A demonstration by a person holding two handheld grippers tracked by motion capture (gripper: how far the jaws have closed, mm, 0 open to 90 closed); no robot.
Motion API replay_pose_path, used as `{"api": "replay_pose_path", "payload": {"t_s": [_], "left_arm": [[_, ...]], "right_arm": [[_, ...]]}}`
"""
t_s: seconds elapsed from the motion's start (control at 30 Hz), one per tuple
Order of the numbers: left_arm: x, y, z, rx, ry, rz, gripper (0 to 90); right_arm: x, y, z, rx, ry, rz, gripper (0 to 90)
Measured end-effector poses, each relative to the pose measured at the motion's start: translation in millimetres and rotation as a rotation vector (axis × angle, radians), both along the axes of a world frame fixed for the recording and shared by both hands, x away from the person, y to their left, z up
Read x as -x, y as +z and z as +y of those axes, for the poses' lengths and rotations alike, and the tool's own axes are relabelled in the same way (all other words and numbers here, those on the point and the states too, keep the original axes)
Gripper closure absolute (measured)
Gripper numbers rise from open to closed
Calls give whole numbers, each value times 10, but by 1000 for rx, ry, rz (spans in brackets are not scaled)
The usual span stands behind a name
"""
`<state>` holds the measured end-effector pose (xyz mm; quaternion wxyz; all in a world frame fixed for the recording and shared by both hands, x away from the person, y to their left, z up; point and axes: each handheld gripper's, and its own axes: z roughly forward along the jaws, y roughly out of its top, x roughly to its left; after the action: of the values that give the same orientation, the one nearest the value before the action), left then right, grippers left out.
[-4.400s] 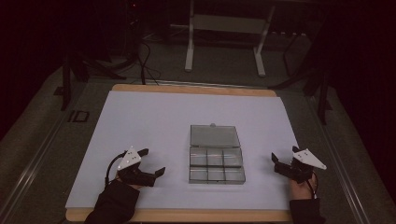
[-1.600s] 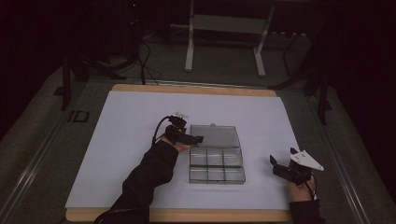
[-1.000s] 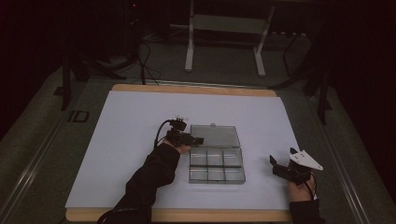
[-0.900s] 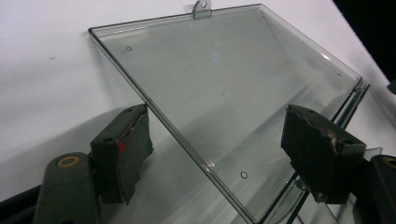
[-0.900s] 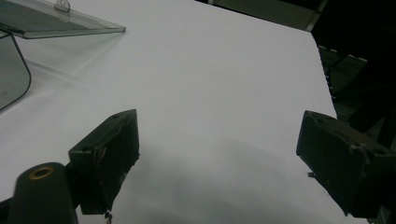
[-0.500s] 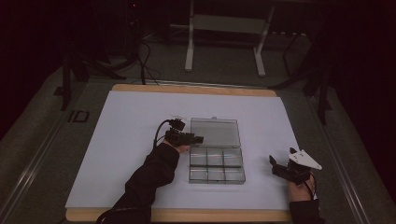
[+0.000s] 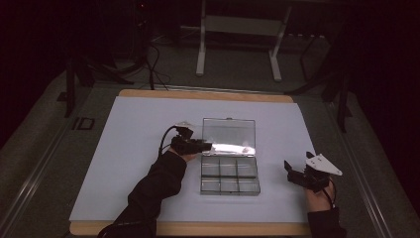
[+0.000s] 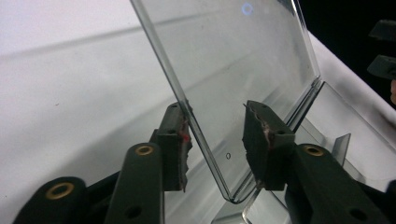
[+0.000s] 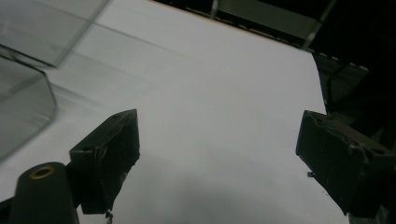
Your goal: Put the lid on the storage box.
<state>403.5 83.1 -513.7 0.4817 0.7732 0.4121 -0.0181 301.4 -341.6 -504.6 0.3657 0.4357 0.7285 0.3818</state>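
Note:
A clear compartment box [image 7: 230, 176] sits at the middle of the white table [image 7: 133, 139]. Its hinged clear lid [image 7: 229, 131] stands tilted up behind it. My left gripper [image 7: 207, 146] is at the lid's left edge, and its jaws have just been closing. In the left gripper view the lid [image 8: 243, 60] runs between the jaws of that gripper [image 8: 215, 135]. The left pad [image 8: 180, 135] touches the rim, while a gap remains at the right pad [image 8: 259, 135]. My right gripper [image 7: 289, 171] rests open to the right of the box, with nothing between the jaws [image 9: 217, 149].
The box's rounded corner [image 9: 23, 107] and part of the lid [image 9: 51, 28] lie at the left in the right gripper view. A metal stand [image 7: 237, 29] and cables are on the floor beyond the table's far edge.
The left arm reached from the near left of the table to the lid's left edge. The lid has tilted up from lying flat. The right gripper has stayed put.

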Motion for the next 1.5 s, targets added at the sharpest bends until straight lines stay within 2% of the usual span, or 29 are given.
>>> {"api": "replay_pose_path", "payload": {"t_s": [0.1, 0.13, 0.17, 0.23, 0.4, 0.5, 0.6, 0.63, 0.7, 0.83, 0.93, 1.13, 1.33, 1.5], "left_arm": [[12, 16, 18, 3, -7, -15, 670], [19, 28, 25, 1, -12, -26, 678], [22, 34, 28, 3, -12, -27, 694], [34, 49, 34, -3, -18, -40, 706], [49, 66, 61, 4, -38, -62, 738], [58, 68, 65, 6, -43, -74, 750], [59, 68, 72, 11, -45, -74, 757], [60, 71, 74, 9, -48, -76, 759], [63, 78, 78, 9, -52, -78, 764], [68, 87, 83, 5, -59, -86, 772], [71, 87, 85, 3, -62, -91, 777], [107, 116, 75, -15, -65, -128, 786], [125, 103, 96, -3, -67, -131, 795], [126, 104, 102, -1, -71, -138, 796]], "right_arm": [[-45, 107, 77, -4, 22, 21, 133], [-61, 127, 92, -15, 27, 27, 133], [-106, 163, 119, -43, 45, 55, 133], [-162, 200, 161, -56, 51, 78, 133], [-311, 320, 297, -98, 116, 104, 136], [-397, 376, 464, -72, 150, 110, 136], [-470, 397, 596, -80, 209, 116, 137], [-503, 403, 663, -77, 200, 111, 139], [-560, 419, 743, -94, 221, 125, 147], [-626, 447, 833, -100, 230, 124, 194], [-715, 474, 923, -105, 240, 121, 283], [-809, 418, 980, -105, 274, 157, 373], [-839, 373, 1002, -128, 306, 196, 482], [-833, 385, 1012, -137, 323, 202, 587]]}}
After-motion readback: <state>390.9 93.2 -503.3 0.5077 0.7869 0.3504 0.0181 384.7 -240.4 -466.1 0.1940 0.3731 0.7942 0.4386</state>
